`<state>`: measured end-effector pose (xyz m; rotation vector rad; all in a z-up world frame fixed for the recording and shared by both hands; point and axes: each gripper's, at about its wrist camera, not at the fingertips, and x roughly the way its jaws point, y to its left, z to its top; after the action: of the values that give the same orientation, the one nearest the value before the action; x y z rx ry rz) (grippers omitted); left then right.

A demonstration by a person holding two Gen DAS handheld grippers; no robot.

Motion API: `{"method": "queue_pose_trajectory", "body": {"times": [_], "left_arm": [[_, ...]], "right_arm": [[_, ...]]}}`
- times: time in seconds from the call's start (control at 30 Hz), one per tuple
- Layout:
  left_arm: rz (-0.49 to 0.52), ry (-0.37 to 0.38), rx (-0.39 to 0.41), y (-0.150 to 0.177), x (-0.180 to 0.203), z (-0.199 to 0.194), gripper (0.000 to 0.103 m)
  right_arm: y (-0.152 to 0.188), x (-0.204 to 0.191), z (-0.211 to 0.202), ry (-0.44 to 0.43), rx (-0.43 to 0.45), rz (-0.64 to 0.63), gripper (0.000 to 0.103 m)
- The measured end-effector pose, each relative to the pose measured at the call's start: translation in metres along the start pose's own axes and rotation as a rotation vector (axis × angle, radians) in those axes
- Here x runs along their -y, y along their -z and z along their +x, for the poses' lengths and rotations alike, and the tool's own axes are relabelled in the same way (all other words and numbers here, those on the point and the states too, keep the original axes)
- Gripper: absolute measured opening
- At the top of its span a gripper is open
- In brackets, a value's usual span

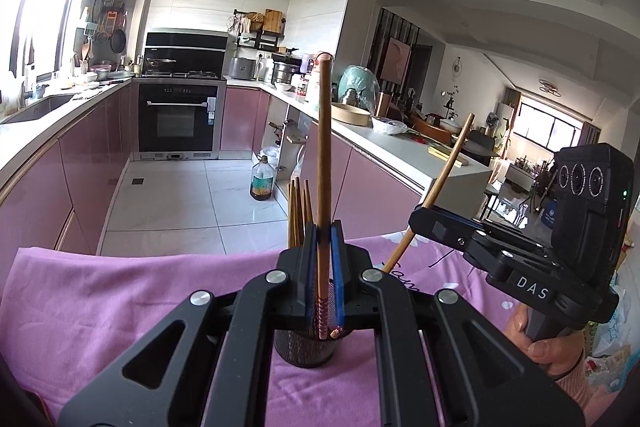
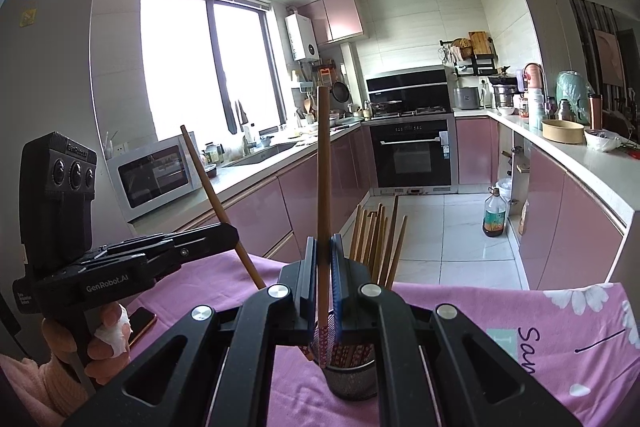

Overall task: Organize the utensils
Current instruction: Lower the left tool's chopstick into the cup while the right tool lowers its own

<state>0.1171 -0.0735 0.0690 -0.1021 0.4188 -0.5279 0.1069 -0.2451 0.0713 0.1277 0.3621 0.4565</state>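
My matt black plastic grippers (image 1: pixel 322 267) clamp smooth wooden chopsticks (image 1: pixel 323 163) with patterned tips over a dark textured cup (image 2: pixel 352 379) on soft pink cloth (image 1: pixel 120 307); floor tiles (image 1: pixel 180 195) glossy.

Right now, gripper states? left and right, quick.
Left gripper: shut on a chopstick, above the holder cup.
Right gripper: shut on a chopstick, above the same cup.

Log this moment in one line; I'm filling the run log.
left gripper: shut on brown wooden chopstick | right gripper: shut on second chopstick | dark round holder: chopsticks inside
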Motion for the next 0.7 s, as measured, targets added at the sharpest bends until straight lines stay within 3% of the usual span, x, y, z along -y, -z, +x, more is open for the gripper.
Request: {"method": "queue_pose_trajectory", "body": {"times": [0.7], "left_arm": [[0.005,-0.011,-0.043,0.010,0.003,0.012,0.008]], "right_arm": [[0.003,0.004,0.026,0.043,-0.044,0.005,0.005]]}}
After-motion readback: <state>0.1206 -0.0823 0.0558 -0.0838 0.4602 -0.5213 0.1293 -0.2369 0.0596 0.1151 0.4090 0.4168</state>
